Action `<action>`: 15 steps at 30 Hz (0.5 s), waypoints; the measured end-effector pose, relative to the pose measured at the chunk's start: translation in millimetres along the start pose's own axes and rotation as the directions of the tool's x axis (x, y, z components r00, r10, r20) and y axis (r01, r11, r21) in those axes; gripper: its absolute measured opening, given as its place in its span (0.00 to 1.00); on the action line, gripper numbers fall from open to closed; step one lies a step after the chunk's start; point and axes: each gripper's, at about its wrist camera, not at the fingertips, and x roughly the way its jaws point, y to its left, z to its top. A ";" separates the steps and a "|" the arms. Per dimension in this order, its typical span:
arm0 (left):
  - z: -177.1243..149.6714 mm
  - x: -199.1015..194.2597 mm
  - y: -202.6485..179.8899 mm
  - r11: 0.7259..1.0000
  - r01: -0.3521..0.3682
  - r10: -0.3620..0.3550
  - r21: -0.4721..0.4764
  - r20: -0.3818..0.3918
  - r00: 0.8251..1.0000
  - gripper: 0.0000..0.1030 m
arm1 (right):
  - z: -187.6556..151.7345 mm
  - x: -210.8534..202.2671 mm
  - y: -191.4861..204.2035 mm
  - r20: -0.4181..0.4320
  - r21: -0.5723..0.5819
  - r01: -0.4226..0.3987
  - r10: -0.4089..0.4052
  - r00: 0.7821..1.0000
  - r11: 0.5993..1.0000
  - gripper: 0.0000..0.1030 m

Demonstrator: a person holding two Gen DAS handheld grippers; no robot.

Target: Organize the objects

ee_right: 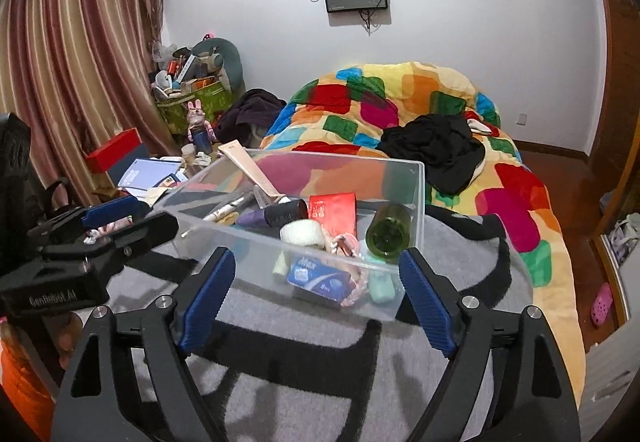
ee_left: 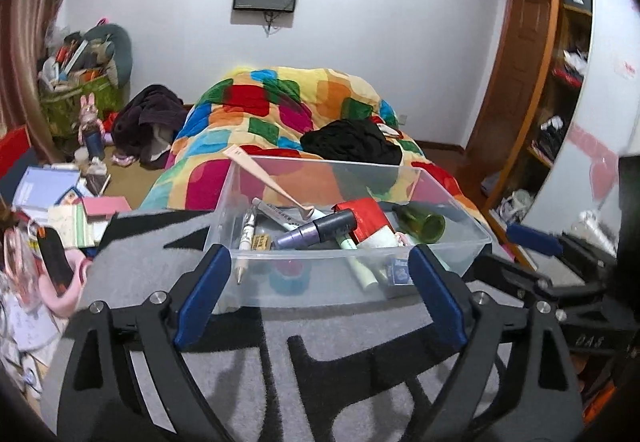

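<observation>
Holding both grippers wide apart and empty, our left gripper (ee_left: pixel 322 296) and right gripper (ee_right: pixel 318 300) flank the clear plastic bin (ee_left: pixel 452 262) on the grey-and-black rug (ee_left: pixel 360 342). Its near rim lies just ahead. A green glass bottle (ee_right: pixel 390 232) lies inside; the patchwork quilt (ee_right: pixel 512 202) crowds behind.

Bed with grey-and-black blanket, bin on top

Bed (ee_right: pixel 520 202) carries a grey-and-black blanket (ee_right: pixel 304 374); a clear plastic bin (ee_right: pixel 304 282) rests directly on it, beside a multicoloured quilt (ee_right: pixel 400 102) bearing black clothing (ee_right: pixel 436 150).
</observation>
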 end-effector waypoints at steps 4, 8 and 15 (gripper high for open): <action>-6.5 0.8 6.8 0.999 0.000 0.000 -0.036 -0.005 1.000 0.89 | -4.0 -2.6 2.6 0.007 -0.013 0.003 -0.003 1.000 1.000 0.80; -12.7 0.9 6.2 0.999 -0.018 0.018 -0.031 -0.011 1.000 0.89 | -6.3 -3.7 3.9 0.019 -0.005 0.007 -0.006 1.000 1.000 0.80; -14.8 -2.3 -2.4 1.000 -0.022 0.022 0.006 -0.006 1.000 0.89 | -9.1 -1.5 7.2 0.006 -0.012 0.004 -0.004 1.000 1.000 0.80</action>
